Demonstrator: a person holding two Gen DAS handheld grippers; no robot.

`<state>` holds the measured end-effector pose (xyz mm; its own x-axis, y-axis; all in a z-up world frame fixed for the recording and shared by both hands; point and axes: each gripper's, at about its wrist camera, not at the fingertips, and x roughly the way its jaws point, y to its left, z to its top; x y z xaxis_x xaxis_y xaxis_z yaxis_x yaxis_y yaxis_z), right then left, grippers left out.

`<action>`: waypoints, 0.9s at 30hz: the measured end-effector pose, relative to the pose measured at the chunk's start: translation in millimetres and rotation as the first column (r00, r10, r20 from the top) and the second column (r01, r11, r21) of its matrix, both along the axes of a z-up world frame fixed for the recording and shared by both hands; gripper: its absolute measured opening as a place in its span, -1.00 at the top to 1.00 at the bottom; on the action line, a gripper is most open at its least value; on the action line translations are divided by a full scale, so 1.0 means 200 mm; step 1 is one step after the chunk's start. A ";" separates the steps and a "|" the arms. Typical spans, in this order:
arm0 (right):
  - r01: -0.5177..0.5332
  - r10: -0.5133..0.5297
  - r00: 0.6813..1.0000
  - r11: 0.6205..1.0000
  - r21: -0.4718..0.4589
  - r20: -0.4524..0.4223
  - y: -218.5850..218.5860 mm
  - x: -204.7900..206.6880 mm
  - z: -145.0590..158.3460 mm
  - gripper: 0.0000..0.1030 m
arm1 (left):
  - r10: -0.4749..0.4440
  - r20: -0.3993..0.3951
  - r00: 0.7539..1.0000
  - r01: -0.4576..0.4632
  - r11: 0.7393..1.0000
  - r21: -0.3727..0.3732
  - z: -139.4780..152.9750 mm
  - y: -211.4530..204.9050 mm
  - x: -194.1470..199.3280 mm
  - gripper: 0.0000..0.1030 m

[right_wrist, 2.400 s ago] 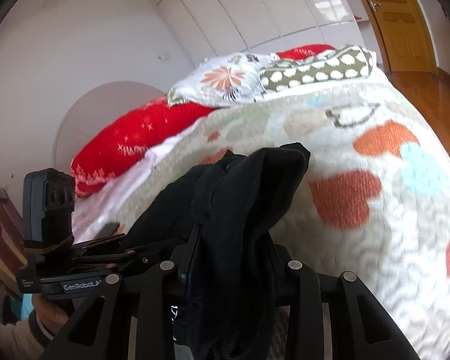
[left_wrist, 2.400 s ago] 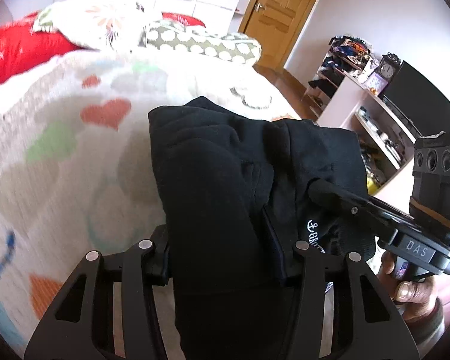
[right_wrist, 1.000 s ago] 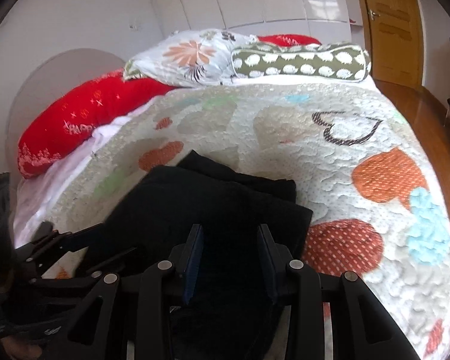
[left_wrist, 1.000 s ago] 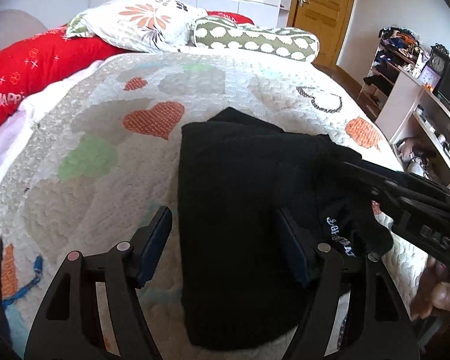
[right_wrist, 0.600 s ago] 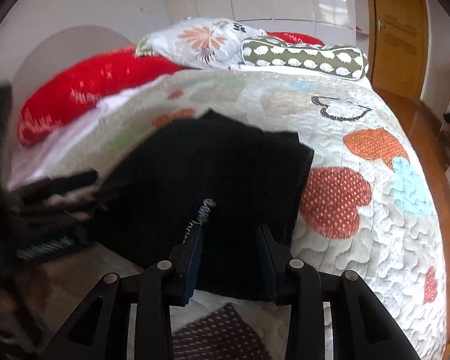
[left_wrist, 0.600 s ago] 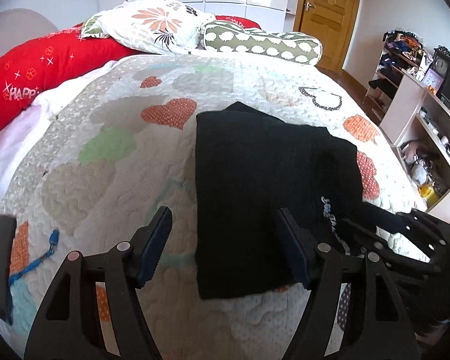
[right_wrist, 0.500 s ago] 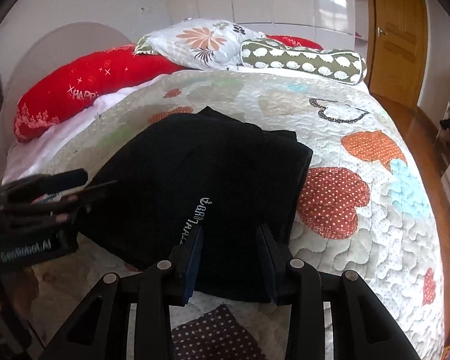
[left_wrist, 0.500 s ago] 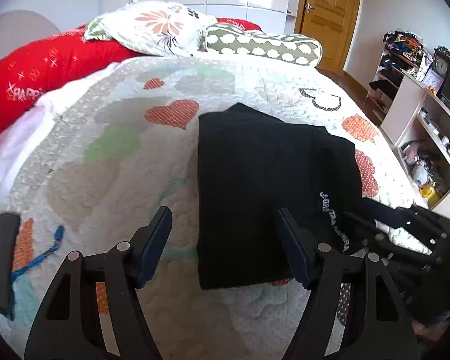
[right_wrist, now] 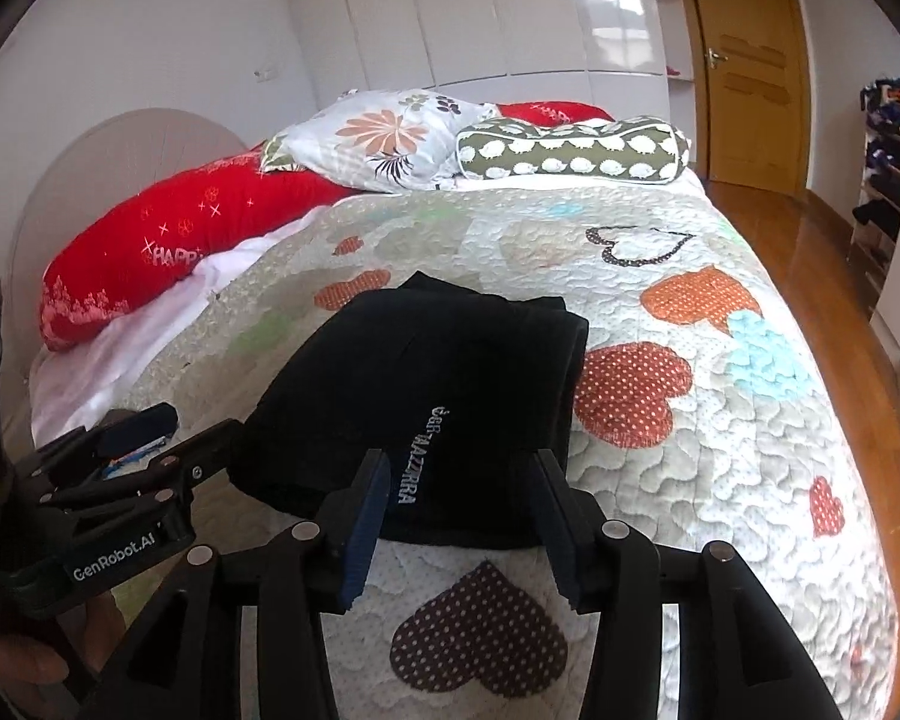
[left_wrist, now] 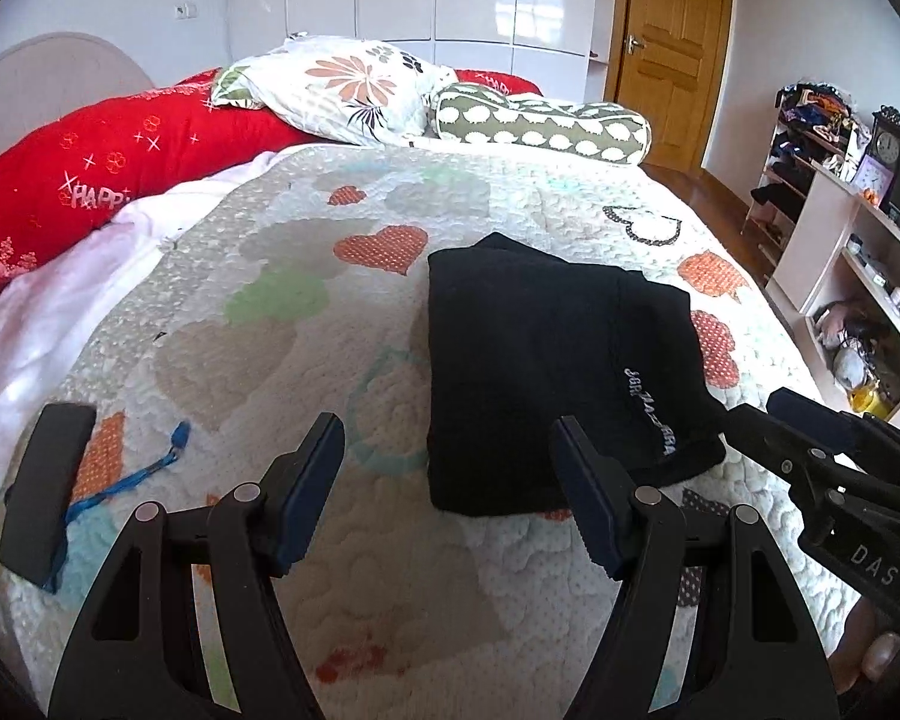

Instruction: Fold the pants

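The black pants lie folded into a compact rectangle on the heart-patterned quilt, white lettering along one edge. They also show in the right wrist view. My left gripper is open and empty, held above the quilt just short of the pants' near edge. My right gripper is open and empty, just short of the pants' near edge. Each gripper shows in the other's view, the right one at the right edge and the left one at the lower left.
Pillows lie at the head of the bed: a long red one, a floral one and a green spotted bolster. A black flat object lies on the quilt's left edge. Shelves and a wooden door stand to the right.
Both grippers let go of the pants, which now lie folded on the quilt. Both grippers have drawn back and up from them.
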<state>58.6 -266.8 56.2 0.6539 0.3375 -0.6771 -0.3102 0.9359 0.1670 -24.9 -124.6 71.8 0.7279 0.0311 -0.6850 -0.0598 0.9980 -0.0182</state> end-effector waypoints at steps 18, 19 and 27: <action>-0.014 0.013 0.999 1.000 0.009 0.034 0.00 -0.15 0.11 0.05 | -0.006 0.074 0.997 0.003 0.999 0.035 0.10 -0.05 -0.19 -0.39; -0.015 0.015 0.999 1.000 0.010 0.034 0.00 -0.15 0.11 0.05 | -0.007 0.075 0.997 0.005 0.999 0.036 0.10 -0.05 -0.19 -0.39; -0.010 0.010 0.999 1.000 0.019 0.037 -0.02 -0.16 0.13 0.05 | -0.007 0.083 0.997 0.003 0.999 0.041 0.12 -0.06 -0.21 -0.39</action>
